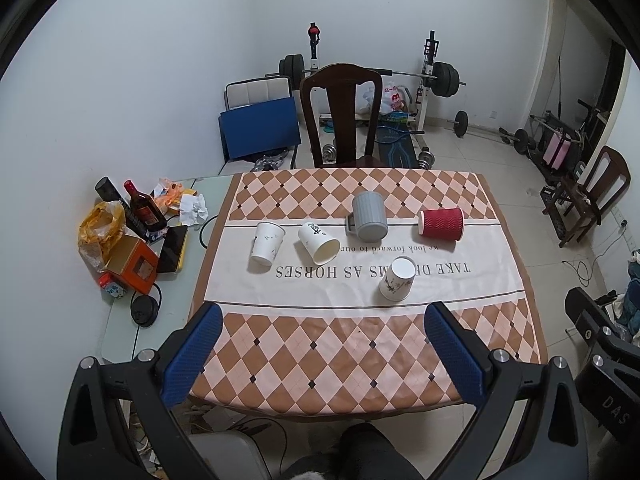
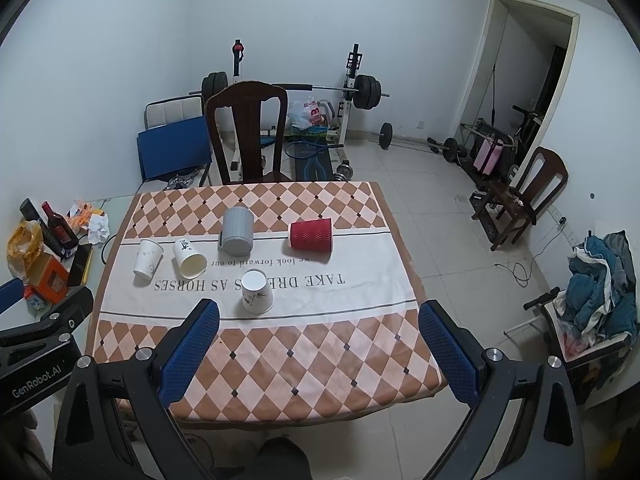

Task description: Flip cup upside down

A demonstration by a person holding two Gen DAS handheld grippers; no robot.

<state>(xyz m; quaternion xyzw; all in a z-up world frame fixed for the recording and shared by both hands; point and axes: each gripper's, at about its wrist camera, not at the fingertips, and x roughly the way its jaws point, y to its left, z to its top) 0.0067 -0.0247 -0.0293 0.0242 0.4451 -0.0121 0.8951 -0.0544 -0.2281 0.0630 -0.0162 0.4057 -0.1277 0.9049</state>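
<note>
A square table covered in a brown-and-peach diamond cloth with a white central band carries five cups. Nearest the viewer, at about 5 o'clock from the table's centre, a white paper cup with a leafy sprig print stands upside down, base up. At 9 o'clock, a second white paper cup also appears inverted, though it is small in view. Just right of it, a third white cup with dark lettering lies on its side, mouth towards the viewer. At 12 o'clock a grey ribbed mug lies tipped over, and at 2 o'clock a red rippled cup lies on its side. The left gripper and right gripper hang above the near edge at 6 o'clock, each with blue-padded fingers spread wide, holding nothing
</note>
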